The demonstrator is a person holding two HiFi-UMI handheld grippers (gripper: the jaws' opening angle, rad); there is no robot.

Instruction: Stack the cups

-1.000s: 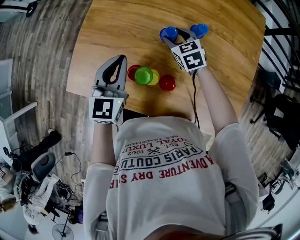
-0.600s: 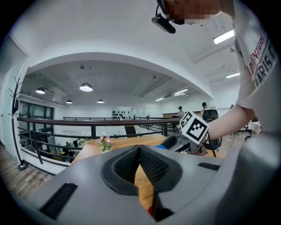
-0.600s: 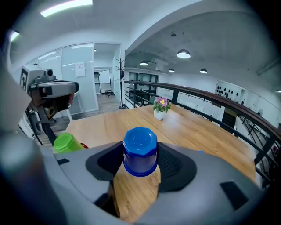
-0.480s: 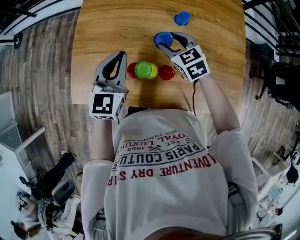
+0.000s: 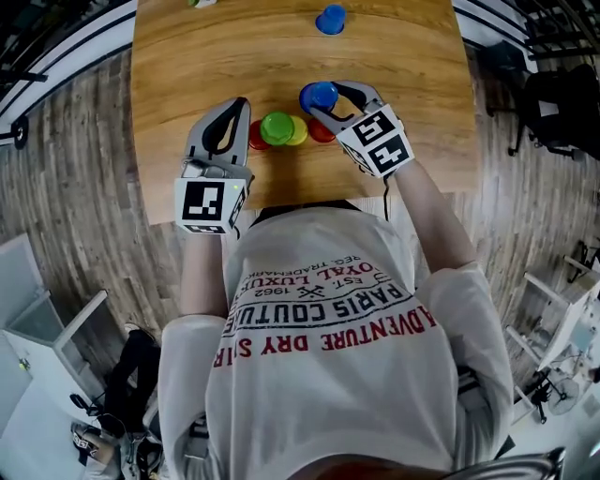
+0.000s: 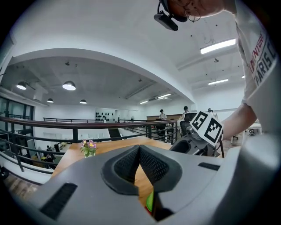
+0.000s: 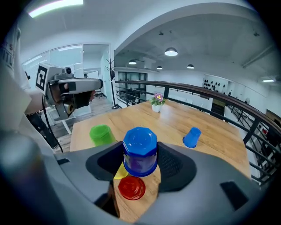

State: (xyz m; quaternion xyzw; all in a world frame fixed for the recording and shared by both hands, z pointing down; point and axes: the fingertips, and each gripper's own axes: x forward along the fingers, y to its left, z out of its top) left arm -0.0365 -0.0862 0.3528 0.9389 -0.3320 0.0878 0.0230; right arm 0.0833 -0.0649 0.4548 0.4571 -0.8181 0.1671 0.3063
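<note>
Your right gripper (image 7: 140, 163) has its jaws spread wide and pressed against the sides of an upside-down blue cup (image 7: 140, 147). You hold that cup just above the right red cup (image 7: 131, 187). That red cup ends a row of upside-down cups on the wooden table (image 5: 187, 56). Next to it stands a yellow cup (image 5: 299, 132), then a green cup (image 5: 277, 127) just beside the yellow one, then the left red cup (image 5: 254, 138). A second blue cup (image 5: 330, 19) stands well apart, toward the table's far side. Your left gripper (image 6: 139, 149) holds nothing. Its jaw tips meet, and it sits just beside the left red cup.
</note>
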